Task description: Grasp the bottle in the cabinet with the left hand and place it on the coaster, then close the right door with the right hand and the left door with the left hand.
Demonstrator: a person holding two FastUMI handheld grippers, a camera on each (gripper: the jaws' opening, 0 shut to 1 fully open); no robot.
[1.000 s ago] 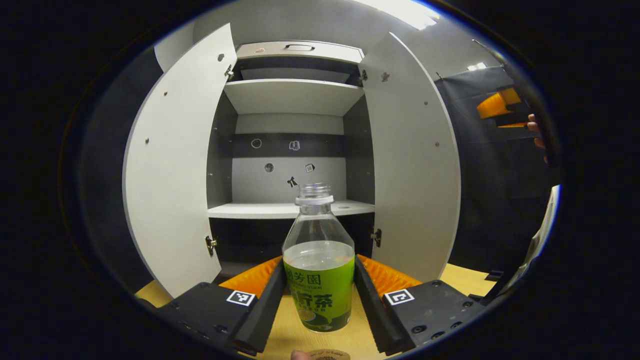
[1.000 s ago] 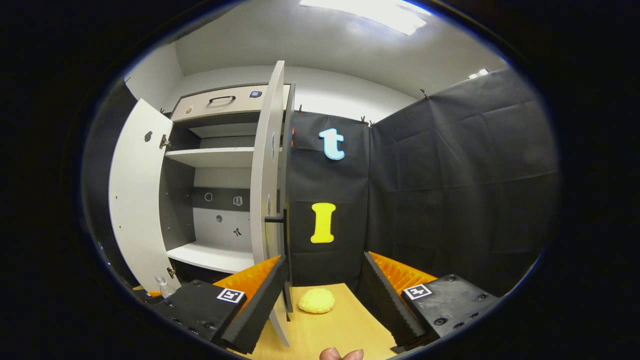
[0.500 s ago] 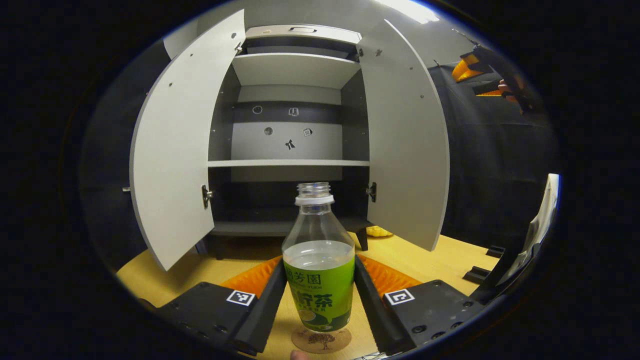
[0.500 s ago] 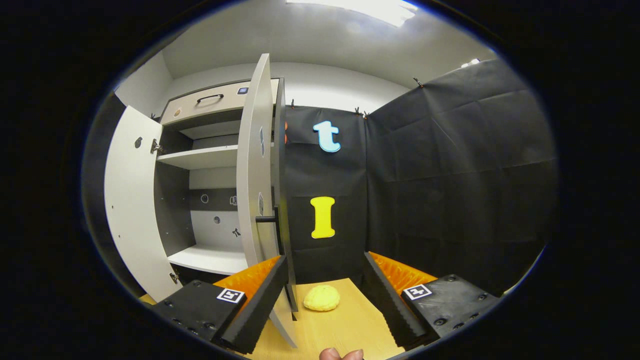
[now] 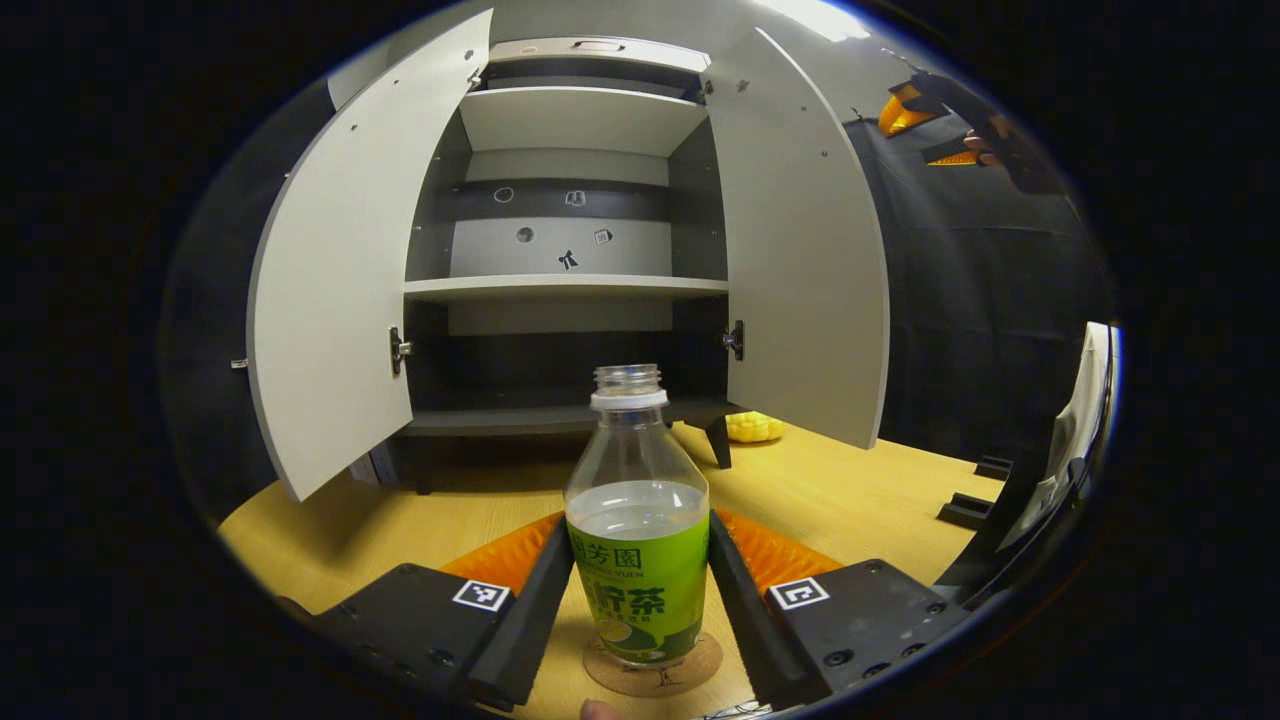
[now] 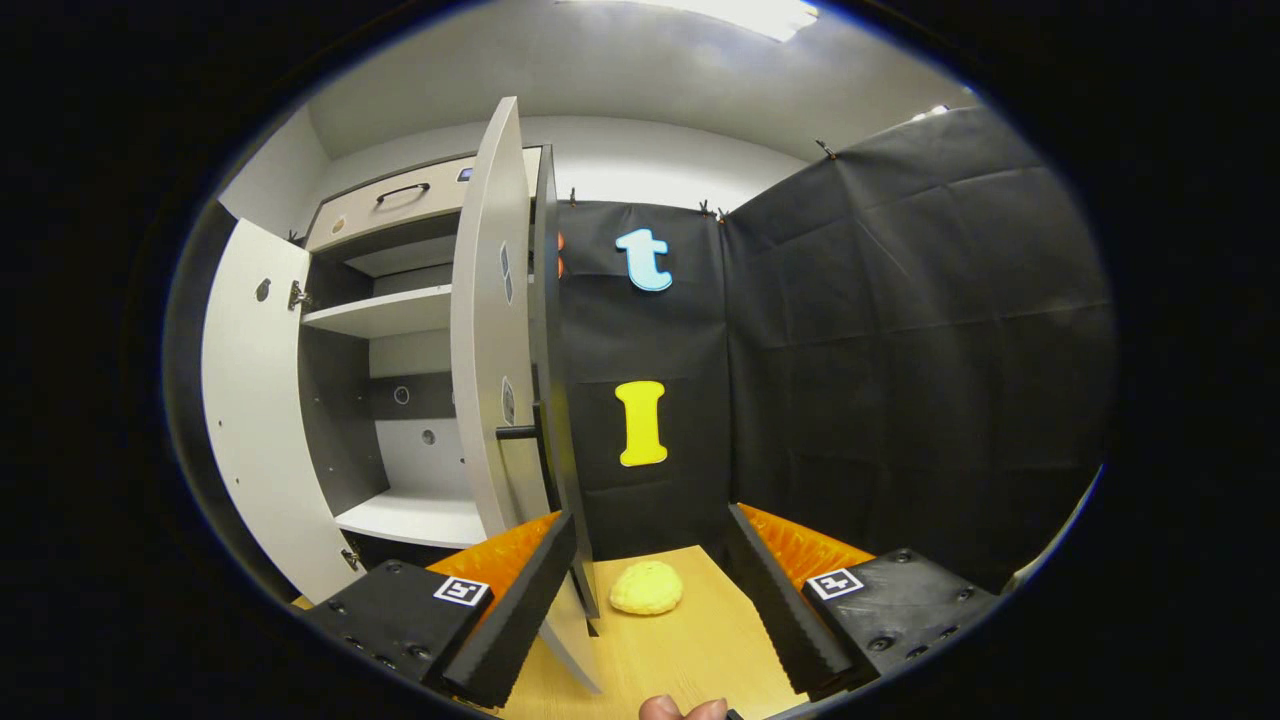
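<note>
My left gripper [image 5: 640, 610] is shut on a clear bottle [image 5: 637, 520] with a green label and no cap. The bottle's base rests on a round cork coaster [image 5: 653, 668] on the wooden table. Behind it the cabinet [image 5: 570, 230] stands with its left door [image 5: 350, 260] and right door [image 5: 805, 250] swung wide open. In the right gripper view, my right gripper [image 6: 650, 600] is open with nothing between its fingers, close beside the outer face of the right door [image 6: 495, 340], whose dark handle [image 6: 518, 432] sticks out.
A yellow lumpy object [image 6: 646, 587] lies on the table [image 5: 820, 490] by the cabinet's right foot, seen also past the door [image 5: 752, 427]. The other gripper [image 5: 935, 115], held by a hand, shows high at the right. Cabinet shelves [image 5: 565, 287] look bare.
My left gripper has lowered the bottle down onto the coaster, and the cabinet has risen in that view. The right gripper has drifted slightly nearer the right door.
</note>
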